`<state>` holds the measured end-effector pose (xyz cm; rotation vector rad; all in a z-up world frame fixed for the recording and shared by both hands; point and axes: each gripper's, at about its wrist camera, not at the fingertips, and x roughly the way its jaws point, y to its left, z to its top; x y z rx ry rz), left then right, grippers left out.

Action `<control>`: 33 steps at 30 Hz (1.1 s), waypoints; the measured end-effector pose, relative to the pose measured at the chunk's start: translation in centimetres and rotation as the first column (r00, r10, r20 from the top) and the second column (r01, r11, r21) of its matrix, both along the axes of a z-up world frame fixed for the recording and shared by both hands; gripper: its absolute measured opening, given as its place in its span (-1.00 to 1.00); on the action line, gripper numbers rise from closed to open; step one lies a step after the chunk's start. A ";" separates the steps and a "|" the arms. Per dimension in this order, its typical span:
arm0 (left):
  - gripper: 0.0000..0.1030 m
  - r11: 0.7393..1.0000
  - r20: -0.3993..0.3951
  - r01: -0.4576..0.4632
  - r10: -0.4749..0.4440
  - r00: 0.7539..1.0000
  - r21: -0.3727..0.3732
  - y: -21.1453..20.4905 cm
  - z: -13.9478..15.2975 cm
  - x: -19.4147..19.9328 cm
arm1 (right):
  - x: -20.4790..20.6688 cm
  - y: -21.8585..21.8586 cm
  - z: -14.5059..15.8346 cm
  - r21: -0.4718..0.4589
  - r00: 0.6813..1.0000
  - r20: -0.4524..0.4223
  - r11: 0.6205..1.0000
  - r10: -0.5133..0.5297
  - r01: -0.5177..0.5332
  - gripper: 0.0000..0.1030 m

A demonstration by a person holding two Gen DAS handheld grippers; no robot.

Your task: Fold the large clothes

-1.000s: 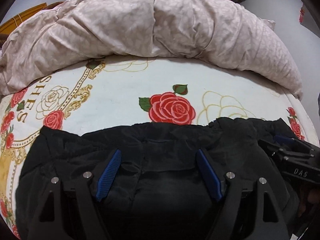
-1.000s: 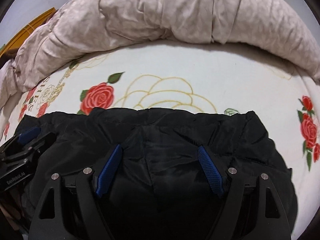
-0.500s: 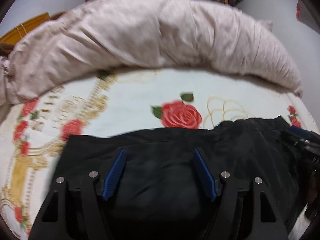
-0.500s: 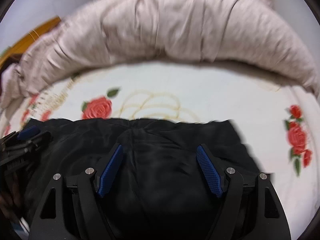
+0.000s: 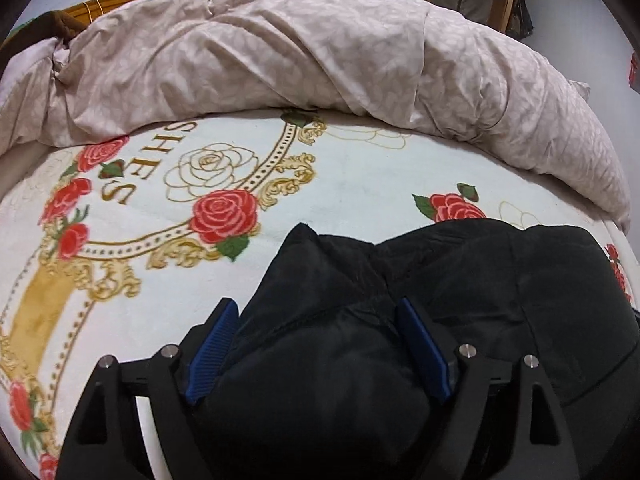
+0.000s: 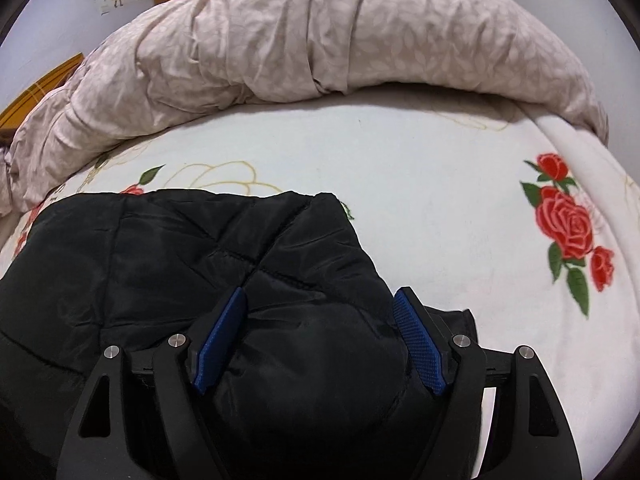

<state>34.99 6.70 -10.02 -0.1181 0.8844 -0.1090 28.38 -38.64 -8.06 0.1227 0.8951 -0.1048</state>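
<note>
- Your left gripper points down at the bed, with its jaws opening and already wide apart. A thick bunch of the black padded jacket bulges up between the two blue pads. The cloth lies against both pads, but you cannot tell whether they press it or only flank it.
- From that gripper the jacket spreads forward and off to its right. To its left there is only the white blanket with red roses and gold scrollwork.
- Your right gripper also points down, with its jaws standing wide. A puffy fold of the same jacket fills the gap between its blue pads. The cloth touches both pads, and here too a firm hold cannot be told from loose contact.
- From this gripper the jacket runs forward and away to its left, showing quilted seams. Bare blanket lies to the right of the tool.
- Beyond both tools, well past the far edge of the jacket, a rumpled pale pink duvet is heaped across the far side of the bed.
</note>
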 end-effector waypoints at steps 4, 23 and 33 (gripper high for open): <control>0.66 1.000 -0.005 -0.007 0.007 1.000 0.005 -0.6 -0.6 0.7 | 0.4 -0.3 -0.8 0.012 1.000 -0.005 1.000 -0.012 0.013 0.48; 0.54 0.993 -0.027 0.108 -0.107 0.994 0.038 -6.4 8.3 -10.6 | -9.3 4.9 6.6 -0.035 0.997 -0.021 0.996 0.075 -0.076 0.49; 0.65 0.993 -0.095 0.110 -0.105 0.990 0.051 -7.9 4.9 -8.8 | -7.8 4.1 3.1 -0.018 0.990 -0.109 0.996 0.087 -0.089 0.51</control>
